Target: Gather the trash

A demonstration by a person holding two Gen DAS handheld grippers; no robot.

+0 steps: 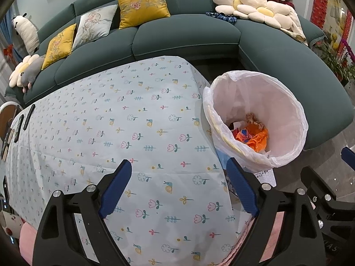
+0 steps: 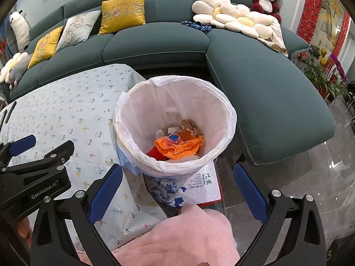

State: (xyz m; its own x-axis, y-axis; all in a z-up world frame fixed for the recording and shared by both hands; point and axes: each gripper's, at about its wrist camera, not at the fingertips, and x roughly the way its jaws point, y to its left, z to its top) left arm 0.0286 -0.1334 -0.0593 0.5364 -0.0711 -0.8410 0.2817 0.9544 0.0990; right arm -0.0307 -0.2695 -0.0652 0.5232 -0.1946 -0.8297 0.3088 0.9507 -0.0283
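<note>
A trash bin (image 1: 286,102) lined with a white plastic bag stands beside the table's right end; it also shows in the right wrist view (image 2: 142,108). Inside lie orange crumpled trash (image 1: 255,138) (image 2: 179,147), white paper and a small brown piece. My left gripper (image 1: 177,188) is open and empty above the flower-print tablecloth (image 1: 133,122). My right gripper (image 2: 177,190) is open and empty, just in front of the bin. The left gripper also shows in the right wrist view (image 2: 42,143) at the left.
A teal sofa (image 2: 155,44) with yellow and grey cushions curves behind the table. A printed box (image 2: 199,186) lies under the bin. A pink cloth (image 2: 177,239) lies below the right gripper. Remotes (image 1: 24,119) lie at the table's left end. Plants (image 2: 321,73) stand at the right.
</note>
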